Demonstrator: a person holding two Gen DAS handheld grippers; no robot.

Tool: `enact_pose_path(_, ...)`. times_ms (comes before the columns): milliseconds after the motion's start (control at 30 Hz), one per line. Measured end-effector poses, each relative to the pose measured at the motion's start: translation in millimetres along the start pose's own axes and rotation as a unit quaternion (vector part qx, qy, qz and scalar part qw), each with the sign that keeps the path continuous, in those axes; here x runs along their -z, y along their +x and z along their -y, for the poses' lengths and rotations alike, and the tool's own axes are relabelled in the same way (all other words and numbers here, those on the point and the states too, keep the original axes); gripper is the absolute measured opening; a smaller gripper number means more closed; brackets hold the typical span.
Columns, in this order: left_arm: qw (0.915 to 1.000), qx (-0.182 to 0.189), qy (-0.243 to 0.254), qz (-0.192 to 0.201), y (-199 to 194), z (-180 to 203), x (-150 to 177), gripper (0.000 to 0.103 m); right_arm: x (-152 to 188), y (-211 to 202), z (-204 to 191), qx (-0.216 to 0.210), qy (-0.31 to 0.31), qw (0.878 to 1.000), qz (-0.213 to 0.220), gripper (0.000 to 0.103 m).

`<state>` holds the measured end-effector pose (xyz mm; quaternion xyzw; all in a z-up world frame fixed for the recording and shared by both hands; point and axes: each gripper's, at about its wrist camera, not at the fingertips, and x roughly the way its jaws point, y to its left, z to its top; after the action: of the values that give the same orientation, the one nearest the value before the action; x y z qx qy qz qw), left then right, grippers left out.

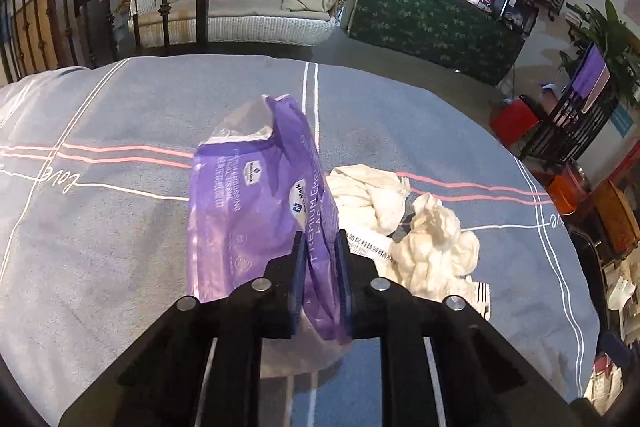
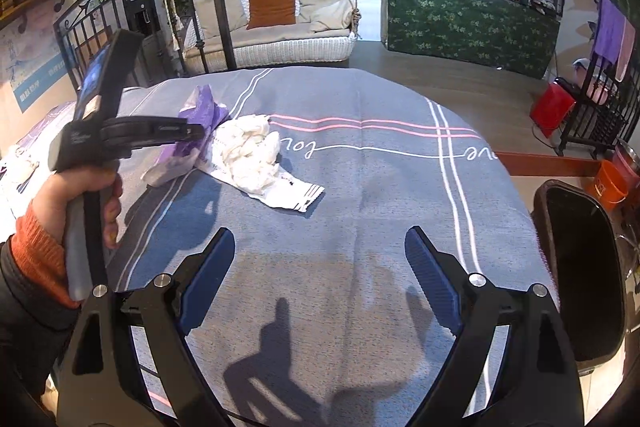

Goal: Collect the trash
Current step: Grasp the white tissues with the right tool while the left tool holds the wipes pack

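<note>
A crumpled purple tissue pack wrapper [image 1: 256, 203] lies on the grey-blue bedspread [image 1: 100, 227]. My left gripper [image 1: 322, 243] is shut on the wrapper's right-hand fold, which is pinched between both pads. To its right lie crumpled white tissues [image 1: 432, 239] on a white printed wrapper [image 1: 480, 295]. In the right wrist view the left gripper [image 2: 200, 135] reaches into the purple wrapper [image 2: 200, 115] at far left, next to the white tissues [image 2: 252, 151] and the flat white wrapper [image 2: 296, 197]. My right gripper [image 2: 320, 259] hovers open over bare bedspread with nothing between its fingers.
A dark open trash bin [image 2: 580, 267] stands off the bed's right edge. An orange bucket [image 2: 612, 183] and a red container [image 2: 552, 105] sit on the floor beyond. A hand in an orange cuff [image 2: 36, 247] holds the left gripper. A metal bed frame [image 2: 216, 7] rises behind.
</note>
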<state>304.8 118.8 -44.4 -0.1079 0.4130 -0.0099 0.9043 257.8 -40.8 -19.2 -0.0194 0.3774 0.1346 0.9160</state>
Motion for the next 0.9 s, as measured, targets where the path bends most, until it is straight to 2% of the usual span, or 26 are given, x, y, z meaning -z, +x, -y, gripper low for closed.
enact_pose_path(167,0.9997,0.012,-0.018,0.011,-16,-12,10,0.009,-10,12,-2,-0.035,0.005,0.999,-0.015,0.086)
enact_pose_path(500,0.9982,0.021,-0.040,0.039,-56,-24,27,0.009,-49,68,-42,-0.075,-0.045,0.995,-0.054,0.085)
enact_pose_path(800,0.9974,0.024,-0.041,0.054,-71,-28,41,0.009,-74,134,-70,-0.045,-0.078,0.991,-0.098,0.077)
enact_pose_path(867,0.9974,0.022,-0.038,0.056,-72,-28,41,0.009,-74,145,-73,-0.043,-0.080,0.990,-0.110,0.071)
enact_pose_path(900,0.9974,0.023,-0.038,0.056,-72,-28,41,0.009,-74,148,-73,-0.041,-0.079,0.990,-0.111,0.064)
